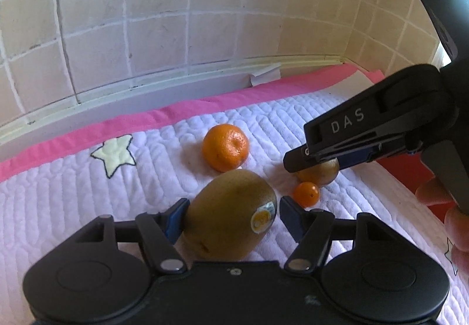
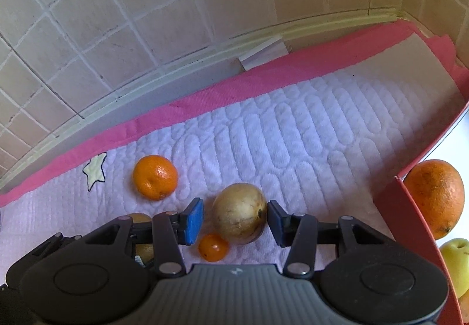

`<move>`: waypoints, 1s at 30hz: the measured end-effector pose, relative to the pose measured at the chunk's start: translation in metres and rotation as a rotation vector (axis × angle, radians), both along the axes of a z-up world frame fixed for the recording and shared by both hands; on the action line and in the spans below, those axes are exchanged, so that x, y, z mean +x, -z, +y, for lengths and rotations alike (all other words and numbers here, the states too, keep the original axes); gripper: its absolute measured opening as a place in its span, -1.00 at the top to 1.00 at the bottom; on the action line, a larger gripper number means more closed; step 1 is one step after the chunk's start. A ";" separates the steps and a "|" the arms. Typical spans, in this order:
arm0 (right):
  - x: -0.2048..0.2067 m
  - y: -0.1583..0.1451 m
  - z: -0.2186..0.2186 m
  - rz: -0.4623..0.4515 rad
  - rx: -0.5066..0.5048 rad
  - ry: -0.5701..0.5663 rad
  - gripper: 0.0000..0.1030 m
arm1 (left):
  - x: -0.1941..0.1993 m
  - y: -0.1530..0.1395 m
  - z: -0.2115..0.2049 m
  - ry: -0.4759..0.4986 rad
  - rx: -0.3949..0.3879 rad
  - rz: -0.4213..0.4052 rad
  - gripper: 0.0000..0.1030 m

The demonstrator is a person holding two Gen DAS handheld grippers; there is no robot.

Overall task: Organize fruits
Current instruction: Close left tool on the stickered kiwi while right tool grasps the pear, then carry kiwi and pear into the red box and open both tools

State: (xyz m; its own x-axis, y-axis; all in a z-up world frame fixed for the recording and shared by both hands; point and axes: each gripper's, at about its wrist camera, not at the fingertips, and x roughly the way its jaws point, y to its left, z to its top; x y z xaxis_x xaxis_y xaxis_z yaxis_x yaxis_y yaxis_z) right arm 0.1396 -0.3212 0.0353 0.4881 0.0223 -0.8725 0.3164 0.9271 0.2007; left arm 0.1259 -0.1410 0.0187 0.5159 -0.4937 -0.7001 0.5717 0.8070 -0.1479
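Two wrist fisheyes, low and close over a quilted white mat (image 1: 73,193), both facing the tiled wall (image 1: 176,17).

The left view looks forward and slightly rightward, catching the right gripper (image 1: 290,162) side-on. The right view looks straight ahead. Both share the mandarin (image 1: 225,147) (image 2: 155,177), the small orange fruit (image 1: 306,194) (image 2: 213,247) and the star patch (image 1: 113,154) (image 2: 94,171).

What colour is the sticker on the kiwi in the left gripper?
Yellow with a dark rim, on the kiwi; clearest in the left wrist view.
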 end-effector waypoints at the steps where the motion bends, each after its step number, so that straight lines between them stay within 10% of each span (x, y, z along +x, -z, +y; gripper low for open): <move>1: 0.001 0.001 0.001 0.003 -0.005 -0.001 0.02 | 0.002 0.001 -0.001 -0.009 0.004 0.006 -0.46; 18: -0.057 -0.112 0.017 -0.222 -0.100 0.002 0.18 | -0.034 -0.076 0.017 -0.007 -0.098 -0.125 -0.44; 30: -0.203 -0.212 -0.028 -0.387 -0.307 0.242 0.17 | -0.090 -0.170 -0.023 0.216 -0.300 -0.325 -0.44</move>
